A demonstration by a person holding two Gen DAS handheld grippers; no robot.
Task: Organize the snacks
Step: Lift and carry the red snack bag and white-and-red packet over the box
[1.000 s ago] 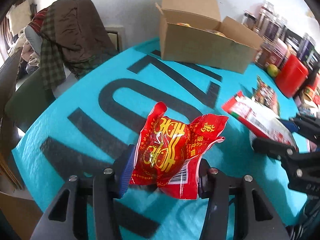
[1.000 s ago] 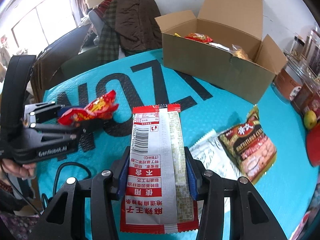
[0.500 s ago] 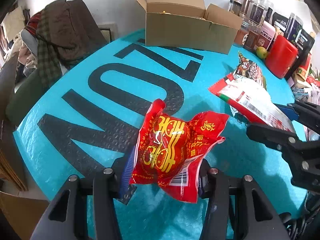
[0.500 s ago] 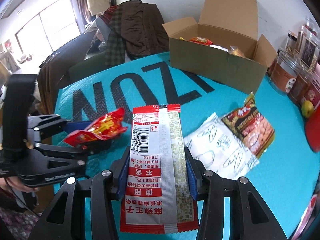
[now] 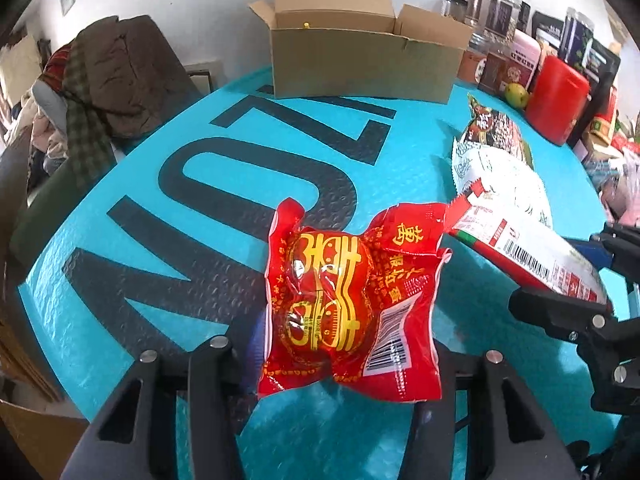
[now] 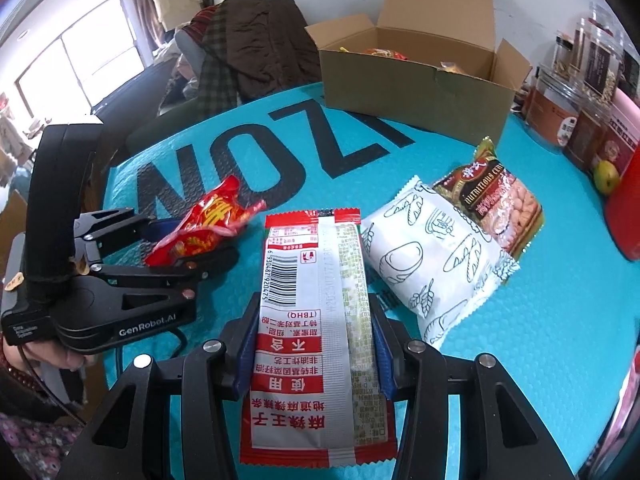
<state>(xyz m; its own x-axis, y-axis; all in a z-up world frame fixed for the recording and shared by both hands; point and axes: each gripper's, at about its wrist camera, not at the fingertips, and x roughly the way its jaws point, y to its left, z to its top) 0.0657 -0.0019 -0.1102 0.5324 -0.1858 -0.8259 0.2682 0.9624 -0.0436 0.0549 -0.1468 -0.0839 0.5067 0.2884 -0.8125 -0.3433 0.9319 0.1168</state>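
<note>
My left gripper (image 5: 344,346) grips a crinkled red snack packet (image 5: 348,304) with yellow print, held above the teal mat (image 5: 180,300); its jaws are closing a little tighter on the packet. In the right wrist view that left gripper (image 6: 188,248) sits at the left, held by a person's hand. My right gripper (image 6: 316,354) is shut on a long red-and-white snack strip (image 6: 316,320) with a barcode. An open cardboard box (image 6: 416,88) with several snacks inside stands at the far edge. A white bread packet (image 6: 432,264) and a brown peanut packet (image 6: 500,204) lie on the mat.
Jars (image 6: 560,112), a red canister (image 5: 556,96) and a green fruit (image 6: 606,176) crowd the right edge of the table. A pile of clothes (image 5: 112,80) lies on a seat beyond the far left edge. Bare mat lies between the grippers and the box.
Both grippers have shifted across the table with their packets still held. The box now looks farther off, and it sits more to the middle in the left wrist view.
</note>
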